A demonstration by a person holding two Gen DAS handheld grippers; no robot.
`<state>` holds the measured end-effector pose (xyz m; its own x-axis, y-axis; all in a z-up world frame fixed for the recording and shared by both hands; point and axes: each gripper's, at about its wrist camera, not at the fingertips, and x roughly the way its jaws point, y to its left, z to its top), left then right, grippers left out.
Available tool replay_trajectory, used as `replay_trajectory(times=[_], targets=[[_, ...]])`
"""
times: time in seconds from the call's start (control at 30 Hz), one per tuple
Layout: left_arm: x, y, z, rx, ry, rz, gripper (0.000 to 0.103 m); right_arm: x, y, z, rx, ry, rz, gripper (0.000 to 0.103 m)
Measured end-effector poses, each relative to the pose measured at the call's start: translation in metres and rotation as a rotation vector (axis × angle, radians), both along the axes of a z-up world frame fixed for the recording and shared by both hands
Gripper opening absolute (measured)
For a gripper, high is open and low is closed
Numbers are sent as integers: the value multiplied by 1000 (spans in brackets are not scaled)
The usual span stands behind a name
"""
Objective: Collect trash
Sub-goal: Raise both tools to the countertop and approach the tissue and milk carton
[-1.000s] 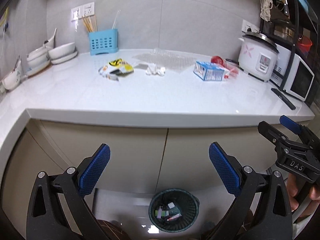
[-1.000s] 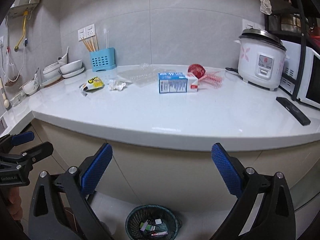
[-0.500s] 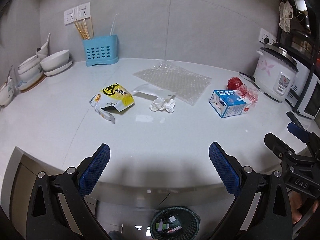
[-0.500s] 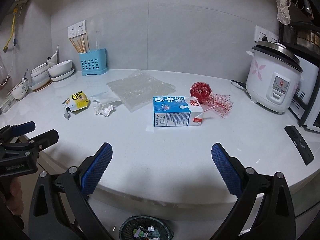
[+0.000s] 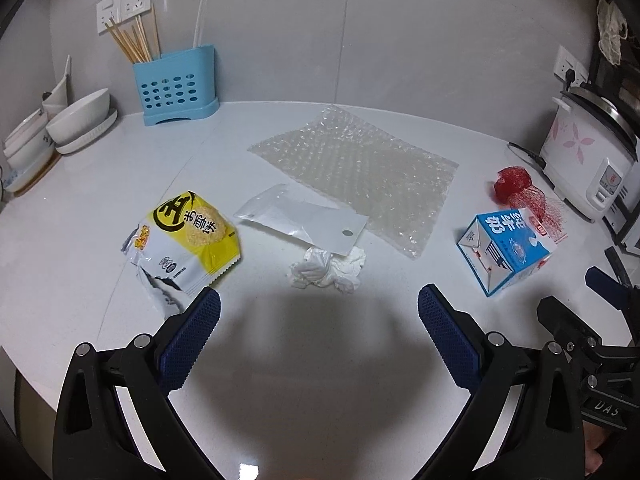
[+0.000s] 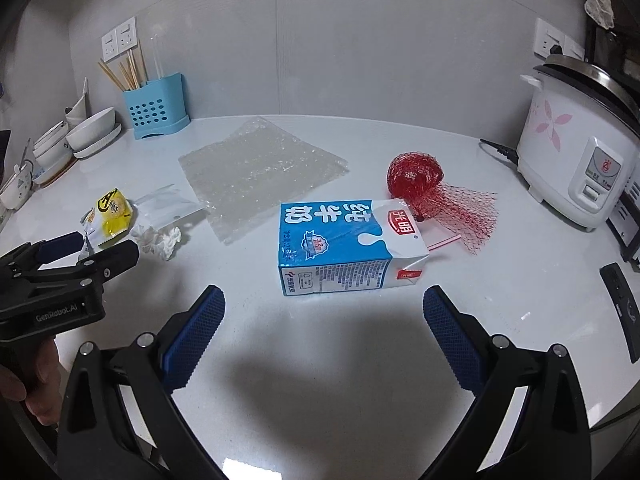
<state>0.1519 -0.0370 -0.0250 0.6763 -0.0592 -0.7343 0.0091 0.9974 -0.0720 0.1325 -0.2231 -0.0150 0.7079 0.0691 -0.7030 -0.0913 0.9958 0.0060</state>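
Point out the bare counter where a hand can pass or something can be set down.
Bare: the near strip before the milk carton and crumpled tissue; also between carton and rice cooker. Crowded: the middle, where snack bag, clear pouch, tissue and bubble wrap cluster.

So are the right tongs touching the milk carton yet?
Apart. The right wrist view shows bare white counter between the open right tongs and the milk carton lying ahead of them.

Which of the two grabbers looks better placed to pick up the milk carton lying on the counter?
The right one. The milk carton lies on its side straight ahead of the right gripper, whose jaws stand open and empty. The left gripper, also open, faces the crumpled tissue; from there the carton sits far off to its right.
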Motion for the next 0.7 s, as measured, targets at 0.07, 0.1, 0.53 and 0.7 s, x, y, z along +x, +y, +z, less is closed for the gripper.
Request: replay_trajectory(times=[0.07,0.1,0.53,0.7], targets=[[9,-2,-3,1,14,2,97,10,2,-1,-12,17,0,95],[14,-3,-5,8,19,-1,97,15,3,-1,-17,25,-2,95],[48,-16,-22,44,99,-7,97,59,9,-13,-78,134,-12,96],[53,-19,-25,49,111,-4,97,67,9,-19,-94,158,-18,96]])
